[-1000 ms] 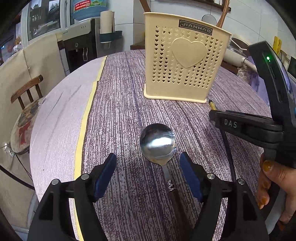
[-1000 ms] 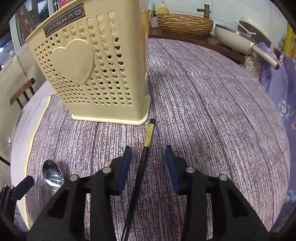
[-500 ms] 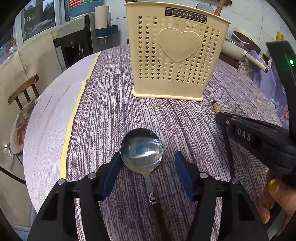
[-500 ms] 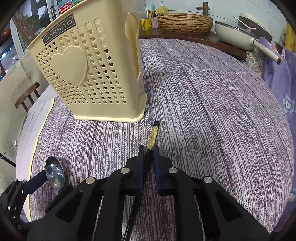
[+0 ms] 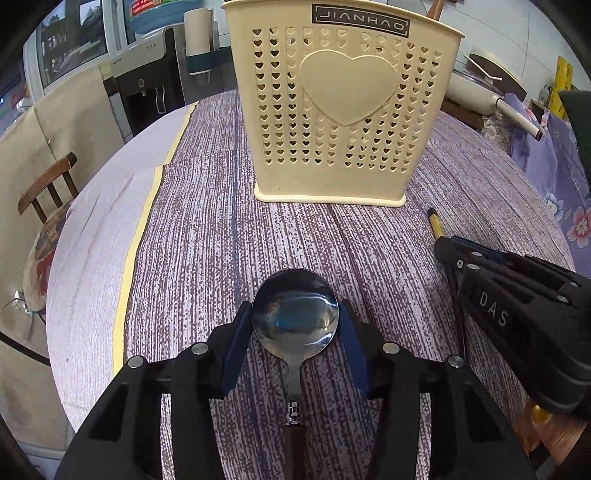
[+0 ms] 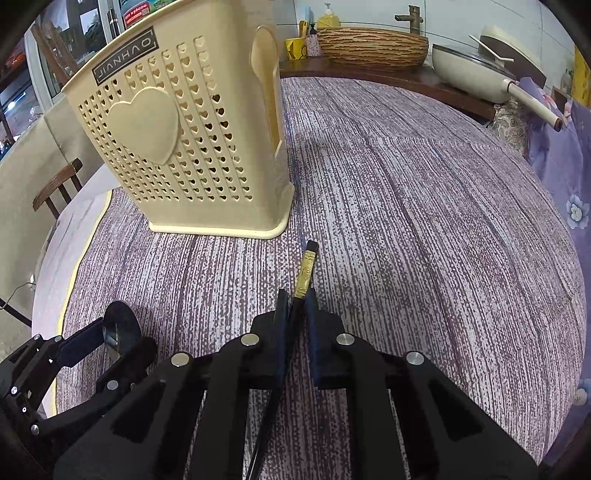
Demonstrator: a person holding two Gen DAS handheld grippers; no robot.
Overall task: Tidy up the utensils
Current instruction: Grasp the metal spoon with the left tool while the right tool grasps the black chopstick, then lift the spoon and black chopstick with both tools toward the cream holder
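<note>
**Steel spoon and black chopstick both gripped beside the cream holder**

Steel and plastic made up the count: one spoon (image 5: 294,321), one black chopstick (image 6: 303,280) with a gold band near its tip, one cream perforated utensil holder (image 5: 340,110) marked JIANHAO, two grippers.

Left gripper (image 5: 294,354): blue pads pressed against both sides of the spoon bowl, pinching it. Spoon handle ran back between the arms toward the camera. In the right wrist view the spoon bowl (image 6: 118,328) stood tilted up off the cloth.

Right gripper (image 6: 295,314): pads drawn close together on the chopstick shaft, just behind the gold band. Chopstick tip pointed toward the holder's near right corner, a little apart from its base.

Holder stood upright on the purple-streaked tablecloth (image 6: 424,221), ahead of both grippers. A wooden handle (image 5: 436,7) poked above its rim at the back.

Open cloth lay between the grippers and the holder, and more to the right of it. Round table edge curved off at left, where a yellow strip (image 5: 125,258) bordered the cloth. Wooden chair (image 5: 48,184) stood beyond that edge.

Against the frames a second before: left pads had stood wide of the spoon, which lay flat; now closed on the bowl. Right pads had been spread either side of the chopstick; half a second back they had already closed on it.
</note>
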